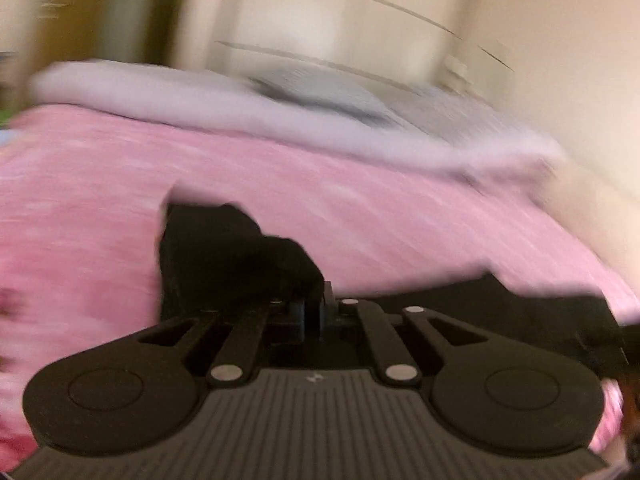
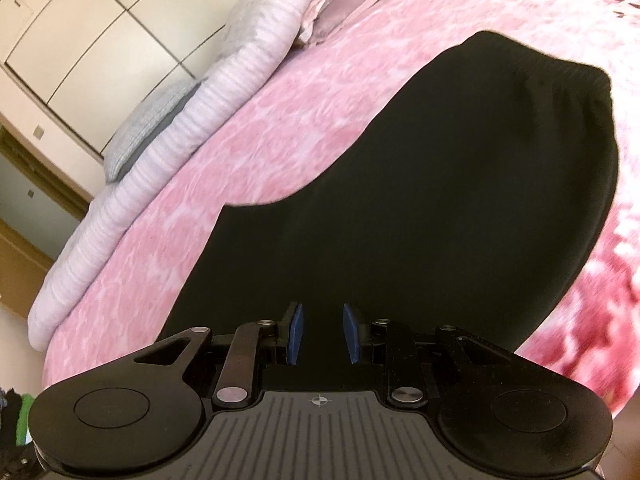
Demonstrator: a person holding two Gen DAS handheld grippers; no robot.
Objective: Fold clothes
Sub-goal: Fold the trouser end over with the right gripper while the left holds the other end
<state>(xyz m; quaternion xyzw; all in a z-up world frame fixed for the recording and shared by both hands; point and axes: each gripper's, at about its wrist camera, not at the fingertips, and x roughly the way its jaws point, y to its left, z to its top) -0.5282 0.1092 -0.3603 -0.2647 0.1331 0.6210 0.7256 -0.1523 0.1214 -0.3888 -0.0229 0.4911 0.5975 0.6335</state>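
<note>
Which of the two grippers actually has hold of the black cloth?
The left gripper: its blue pads pinch the black cloth. The right gripper gapes open.

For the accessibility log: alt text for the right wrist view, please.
A black garment with a gathered elastic waistband lies spread on a pink patterned bedspread, seen over the right gripper, whose blue pads stand apart just above the cloth. A folded pale blanket and pillows lie along the bed's far edge, with cream cupboards behind.

My left camera looks forward over my left fingers (image 1: 313,312), low and close above the pink bed (image 1: 360,208), toward the pale wardrobe (image 1: 320,12); this view is blurred. My right camera looks along my right fingers (image 2: 322,334), tilted down, near the black garment (image 2: 460,184). Both views share bed, garment and wardrobe.
</note>
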